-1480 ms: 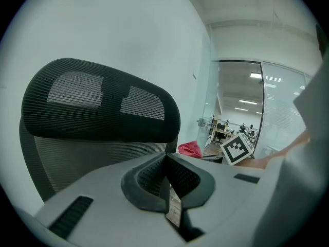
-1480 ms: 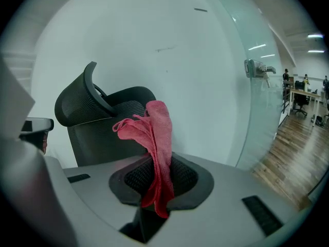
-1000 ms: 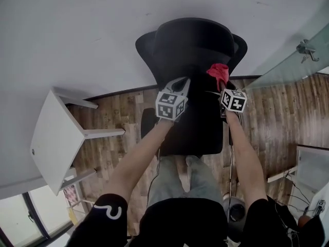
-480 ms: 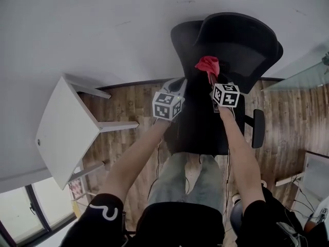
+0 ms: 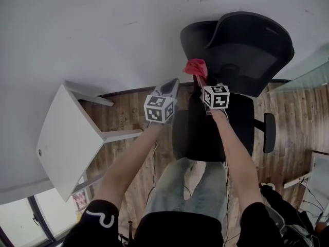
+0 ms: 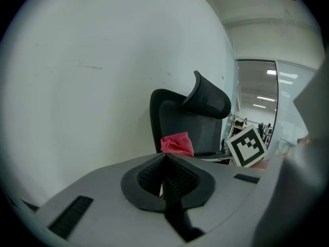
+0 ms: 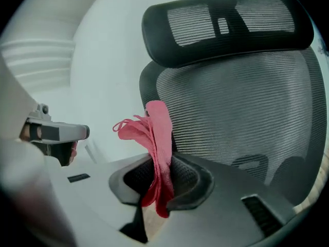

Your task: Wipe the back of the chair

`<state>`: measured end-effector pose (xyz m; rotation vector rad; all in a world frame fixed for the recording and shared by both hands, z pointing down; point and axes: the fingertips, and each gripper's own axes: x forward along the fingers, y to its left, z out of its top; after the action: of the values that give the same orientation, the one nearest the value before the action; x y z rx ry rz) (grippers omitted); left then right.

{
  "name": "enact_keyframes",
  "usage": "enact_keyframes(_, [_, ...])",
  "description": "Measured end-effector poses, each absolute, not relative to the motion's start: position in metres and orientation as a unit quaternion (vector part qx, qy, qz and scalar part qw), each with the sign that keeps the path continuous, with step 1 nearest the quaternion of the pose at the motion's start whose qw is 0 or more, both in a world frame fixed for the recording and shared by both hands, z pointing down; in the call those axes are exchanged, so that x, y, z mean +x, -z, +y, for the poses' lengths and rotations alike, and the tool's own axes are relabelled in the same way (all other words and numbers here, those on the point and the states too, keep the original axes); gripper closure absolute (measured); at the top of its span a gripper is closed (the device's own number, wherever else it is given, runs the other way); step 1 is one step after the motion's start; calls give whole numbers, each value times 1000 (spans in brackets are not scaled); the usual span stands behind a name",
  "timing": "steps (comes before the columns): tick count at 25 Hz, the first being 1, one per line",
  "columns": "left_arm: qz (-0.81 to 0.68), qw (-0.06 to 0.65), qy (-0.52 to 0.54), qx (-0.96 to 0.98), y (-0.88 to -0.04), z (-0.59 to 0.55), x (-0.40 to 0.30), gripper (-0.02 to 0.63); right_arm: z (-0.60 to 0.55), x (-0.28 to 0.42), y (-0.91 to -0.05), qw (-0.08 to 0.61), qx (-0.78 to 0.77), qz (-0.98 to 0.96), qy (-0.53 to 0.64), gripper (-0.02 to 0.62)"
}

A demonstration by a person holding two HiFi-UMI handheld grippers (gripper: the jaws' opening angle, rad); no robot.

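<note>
The right gripper (image 7: 159, 181) clamps the red cloth (image 7: 157, 130) in its jaws, bunched end forward — likely so it meets the chair back (image 7: 241, 112) first, at the mesh's near edge. The left gripper (image 6: 165, 174) hangs alongside, jaws together on nothing — apparently idle

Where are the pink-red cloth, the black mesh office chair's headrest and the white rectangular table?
pink-red cloth (image 7: 158, 130): right gripper view, fold above the jaws.
black mesh headrest (image 7: 231, 37): right gripper view, its middle.
white rectangular table (image 5: 61, 138): head view, bare tabletop.
</note>
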<state>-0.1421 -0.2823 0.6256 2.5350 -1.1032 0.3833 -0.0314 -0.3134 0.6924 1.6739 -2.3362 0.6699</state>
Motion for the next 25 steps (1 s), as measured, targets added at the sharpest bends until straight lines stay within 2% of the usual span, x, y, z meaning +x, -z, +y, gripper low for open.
enact_keyframes(5, [-378, 173, -133, 900, -635, -281, -137, 581, -318, -27, -706, 104, 576, -779, -226, 509])
enact_keyframes(11, [-363, 180, -132, 905, -641, -279, -118, 581, -321, 13, -709, 117, 604, -756, -224, 509])
enact_keyframes(25, [-333, 180, -122, 918, -633, -269, -23, 581, -291, 165, -707, 117, 660, -705, -231, 509])
